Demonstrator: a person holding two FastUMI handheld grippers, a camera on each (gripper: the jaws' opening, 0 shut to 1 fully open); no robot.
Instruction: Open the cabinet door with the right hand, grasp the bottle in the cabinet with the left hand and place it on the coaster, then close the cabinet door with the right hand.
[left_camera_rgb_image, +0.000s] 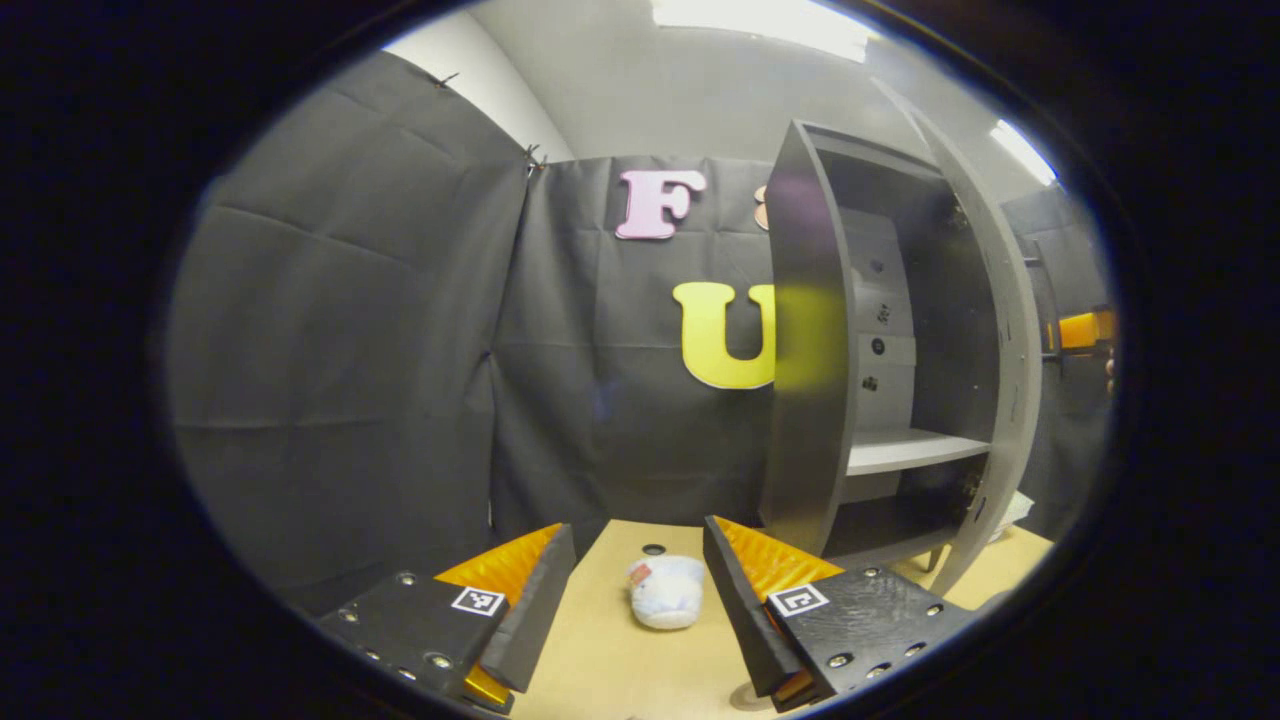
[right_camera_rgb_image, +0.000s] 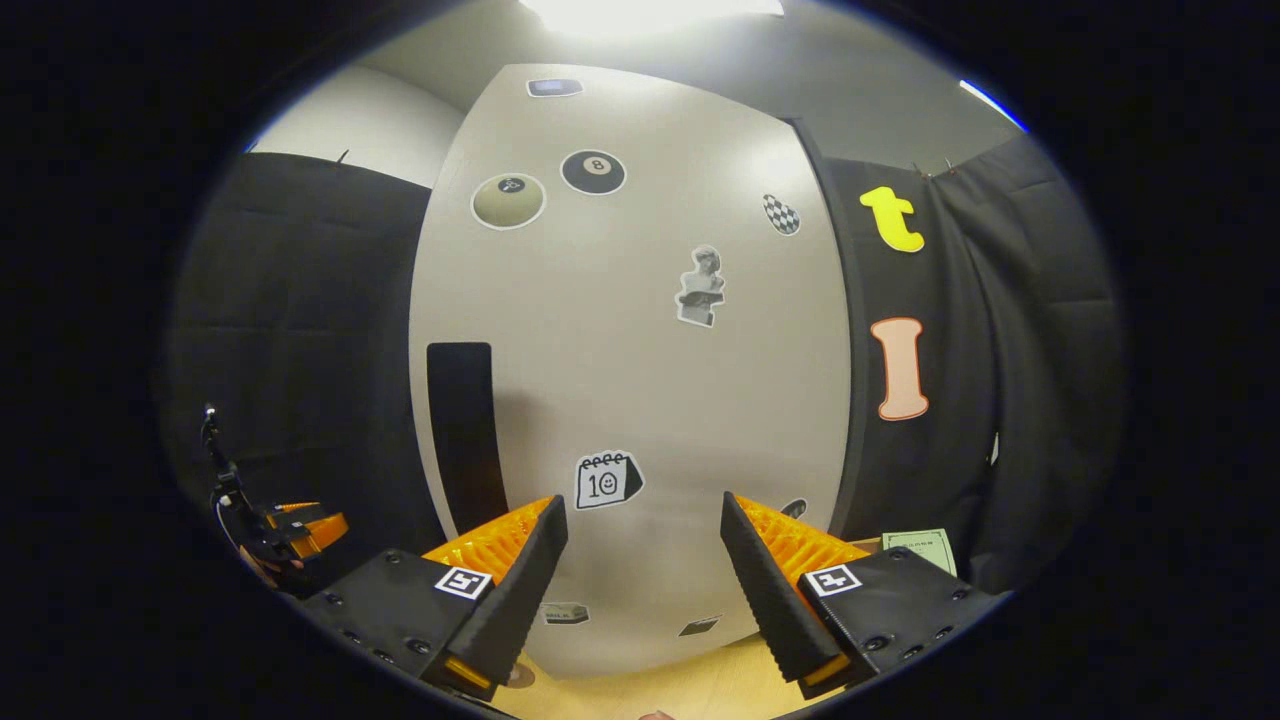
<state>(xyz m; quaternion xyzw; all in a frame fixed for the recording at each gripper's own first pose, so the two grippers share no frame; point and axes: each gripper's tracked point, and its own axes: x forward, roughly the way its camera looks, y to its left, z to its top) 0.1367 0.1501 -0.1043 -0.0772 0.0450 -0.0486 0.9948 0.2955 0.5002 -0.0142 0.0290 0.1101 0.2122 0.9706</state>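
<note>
In the left gripper view the left tongs (left_camera_rgb_image: 635, 600) stand released, their two fingers spread wide apart over the light wooden table (left_camera_rgb_image: 600, 660) with nothing between them. Past the fingertips, near the table's far edge, a small pale blue and white plush toy (left_camera_rgb_image: 666, 592) lies on the table, and just behind it sits a small dark round mark (left_camera_rgb_image: 654, 549). To the right of the toy the dark cabinet (left_camera_rgb_image: 880, 350) stands upright on the table's far right part, its long axis vertical. Its door (left_camera_rgb_image: 995, 330) is swung open, hinged on the right, so the open front faces the left tongs. Inside, a pale shelf (left_camera_rgb_image: 915, 450) crosses the lower part; the compartments above and below it look bare, and I cannot tell where the bottle or the coaster is.

In the right gripper view the right tongs (right_camera_rgb_image: 645, 560) are likewise released, fingers well apart, pointing at the broad pale face of the cabinet door (right_camera_rgb_image: 640, 380), which carries several stickers and a dark vertical handle (right_camera_rgb_image: 462, 430) on its left side. The fingertips are near the door's lower part, but contact cannot be told. At the lower left, farther off, the other gripper (right_camera_rgb_image: 290, 530) shows.
</note>
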